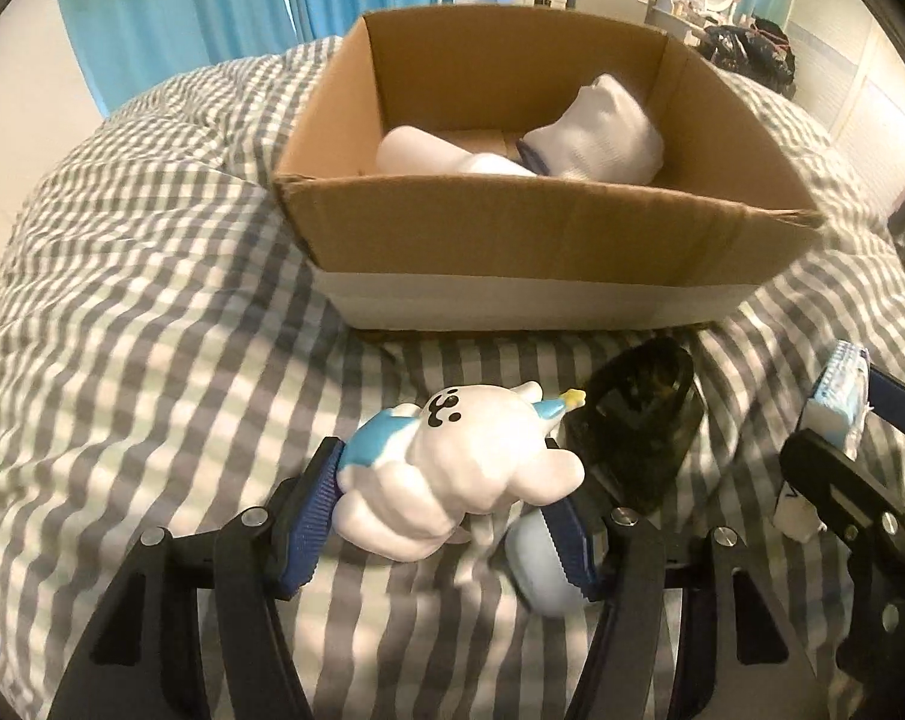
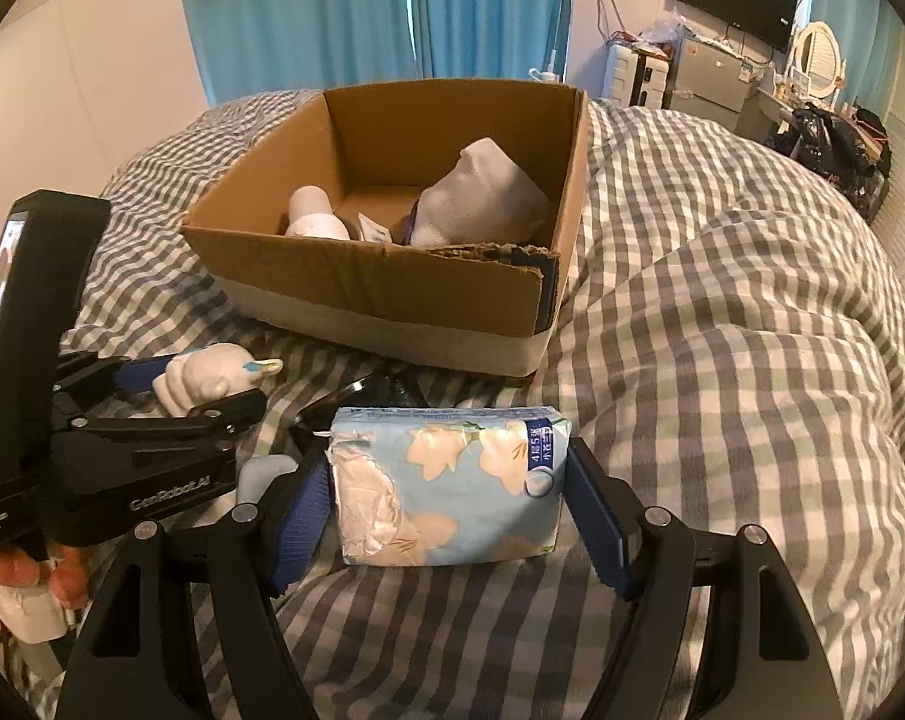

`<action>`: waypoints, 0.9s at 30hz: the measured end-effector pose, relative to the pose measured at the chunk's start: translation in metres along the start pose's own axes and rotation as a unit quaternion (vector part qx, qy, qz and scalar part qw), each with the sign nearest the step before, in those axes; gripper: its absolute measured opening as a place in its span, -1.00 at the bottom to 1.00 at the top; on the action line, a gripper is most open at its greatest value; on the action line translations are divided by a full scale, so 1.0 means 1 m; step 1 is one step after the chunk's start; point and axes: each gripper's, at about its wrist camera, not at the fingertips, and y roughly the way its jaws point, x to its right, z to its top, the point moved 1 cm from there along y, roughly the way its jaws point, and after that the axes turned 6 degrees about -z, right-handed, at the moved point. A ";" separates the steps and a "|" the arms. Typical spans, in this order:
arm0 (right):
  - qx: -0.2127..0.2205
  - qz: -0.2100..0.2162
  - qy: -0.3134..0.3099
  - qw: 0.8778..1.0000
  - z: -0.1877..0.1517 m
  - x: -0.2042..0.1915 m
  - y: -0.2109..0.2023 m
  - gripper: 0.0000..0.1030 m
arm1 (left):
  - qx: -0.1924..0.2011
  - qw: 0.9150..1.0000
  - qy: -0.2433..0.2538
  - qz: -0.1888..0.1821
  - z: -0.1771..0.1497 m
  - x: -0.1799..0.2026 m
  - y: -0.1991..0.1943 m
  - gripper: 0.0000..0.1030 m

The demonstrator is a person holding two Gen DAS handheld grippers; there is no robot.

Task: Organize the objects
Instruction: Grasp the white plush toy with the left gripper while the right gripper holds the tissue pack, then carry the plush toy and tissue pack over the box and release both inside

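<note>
1. My left gripper (image 1: 452,480) pinches the white-and-blue toy figure (image 1: 458,474), a blue pad pressed to each side. The toy sits low over the checked duvet (image 1: 152,300), face side up.
2. My right gripper (image 2: 446,486) clamps the tissue pack (image 2: 446,480) across its short ends; the torn wrapper end faces my left pad. The pack is just above the duvet.
3. The cardboard box (image 1: 512,234) stands on the duvet ahead of both grippers, open on top. Inside it: a white bottle (image 1: 428,153) lying on the left, a white sock (image 1: 602,132) propped on the right.
4. A dark transparent case (image 1: 638,420) lies on the duvet between the toy and the box, just beside the toy's right.
5. A pale blue rounded object (image 1: 536,564) lies under my left gripper's right finger; I cannot tell what it is.
6. Both grippers sit side by side, near each other.
</note>
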 end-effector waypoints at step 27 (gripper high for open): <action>0.092 -0.044 -0.034 0.994 0.009 -0.019 -0.114 0.41 | 0.104 0.994 0.022 -0.022 -0.001 0.021 -0.117 0.25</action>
